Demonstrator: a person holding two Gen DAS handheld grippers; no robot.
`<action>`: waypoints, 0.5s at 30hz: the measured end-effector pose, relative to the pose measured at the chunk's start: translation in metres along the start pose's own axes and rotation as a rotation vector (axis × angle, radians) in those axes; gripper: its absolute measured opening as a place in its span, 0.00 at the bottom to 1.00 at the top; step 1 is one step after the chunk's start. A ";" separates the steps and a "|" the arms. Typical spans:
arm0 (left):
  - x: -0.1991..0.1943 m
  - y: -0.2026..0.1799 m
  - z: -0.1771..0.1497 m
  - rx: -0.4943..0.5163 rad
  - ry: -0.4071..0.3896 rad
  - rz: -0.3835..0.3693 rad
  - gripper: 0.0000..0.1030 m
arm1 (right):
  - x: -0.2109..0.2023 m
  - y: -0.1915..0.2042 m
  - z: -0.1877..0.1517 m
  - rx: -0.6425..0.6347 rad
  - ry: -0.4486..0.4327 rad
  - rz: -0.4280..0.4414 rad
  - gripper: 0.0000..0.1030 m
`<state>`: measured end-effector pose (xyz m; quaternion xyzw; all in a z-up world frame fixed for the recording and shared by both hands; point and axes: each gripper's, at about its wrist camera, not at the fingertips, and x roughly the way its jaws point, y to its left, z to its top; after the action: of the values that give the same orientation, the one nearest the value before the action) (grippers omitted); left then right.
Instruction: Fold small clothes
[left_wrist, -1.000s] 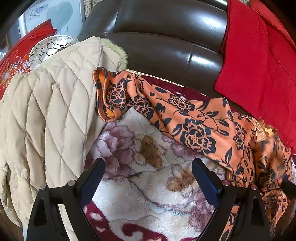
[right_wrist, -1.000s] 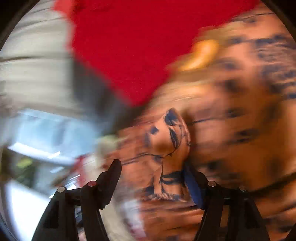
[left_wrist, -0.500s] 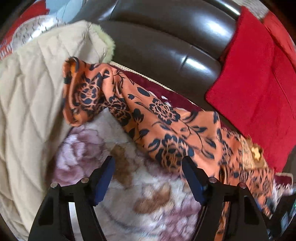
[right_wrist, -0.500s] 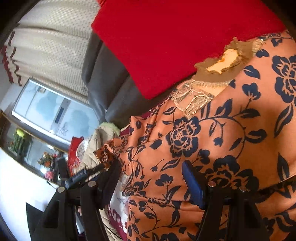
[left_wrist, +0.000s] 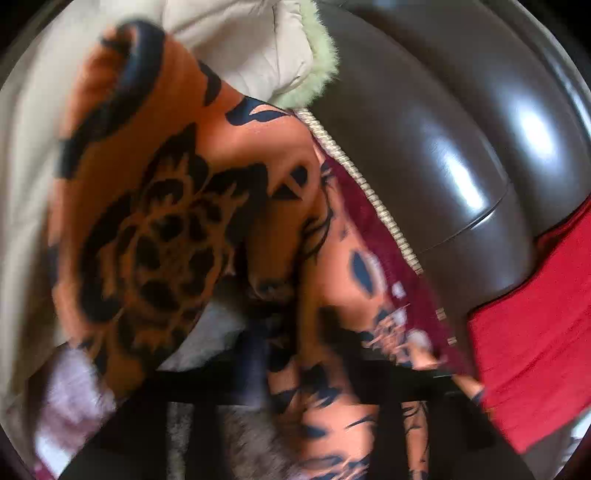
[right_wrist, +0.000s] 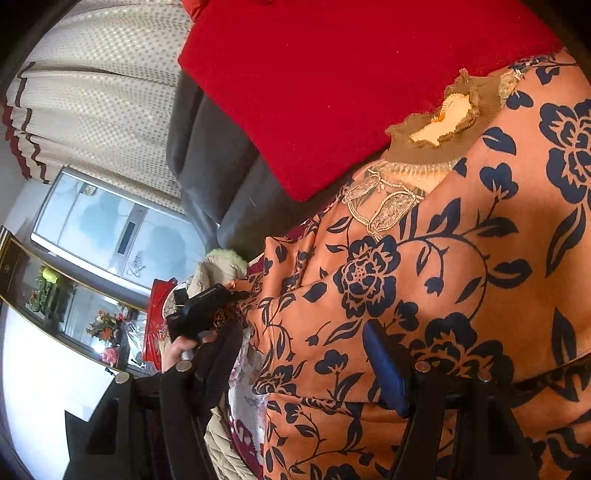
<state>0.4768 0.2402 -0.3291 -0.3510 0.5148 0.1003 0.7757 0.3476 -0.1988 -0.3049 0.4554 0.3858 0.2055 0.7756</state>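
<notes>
An orange garment with dark blue flowers (right_wrist: 424, 295) lies spread on the sofa, its brown ribbed collar (right_wrist: 439, 125) toward the red cloth. In the blurred left wrist view its sleeve end (left_wrist: 147, 229) fills the picture. My left gripper (left_wrist: 291, 332) is closing on a bunched fold of that sleeve. In the right wrist view it is the black left gripper (right_wrist: 207, 306) at the sleeve's far end, held by a hand. My right gripper (right_wrist: 301, 362) stands open low over the garment's body, and the fabric lies under its fingers (right_wrist: 384, 369).
A cream quilted jacket with a fur edge (left_wrist: 251, 48) lies beside the sleeve. A red cloth (right_wrist: 332, 92) leans on the dark leather sofa back (left_wrist: 443, 147). A plush flowered blanket (right_wrist: 243, 402) covers the seat. Curtains (right_wrist: 92, 103) and a cabinet with flowers (right_wrist: 103, 325) stand beyond.
My left gripper has dropped toward the sleeve end, rolled, and closed from wide open onto the fabric. The right gripper has settled over the garment with its jaws unchanged.
</notes>
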 end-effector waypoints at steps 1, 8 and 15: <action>-0.001 0.001 0.001 -0.006 0.000 -0.008 0.11 | -0.001 0.000 0.001 0.003 -0.001 0.004 0.69; -0.063 -0.045 -0.016 0.272 -0.120 -0.019 0.08 | -0.016 -0.008 0.011 0.015 -0.059 -0.011 0.68; -0.157 -0.150 -0.092 0.664 -0.141 -0.113 0.08 | -0.057 -0.021 0.022 0.075 -0.199 -0.053 0.68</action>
<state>0.4166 0.1035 -0.1468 -0.0996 0.4444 -0.0921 0.8855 0.3287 -0.2596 -0.2932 0.4920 0.3260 0.1239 0.7977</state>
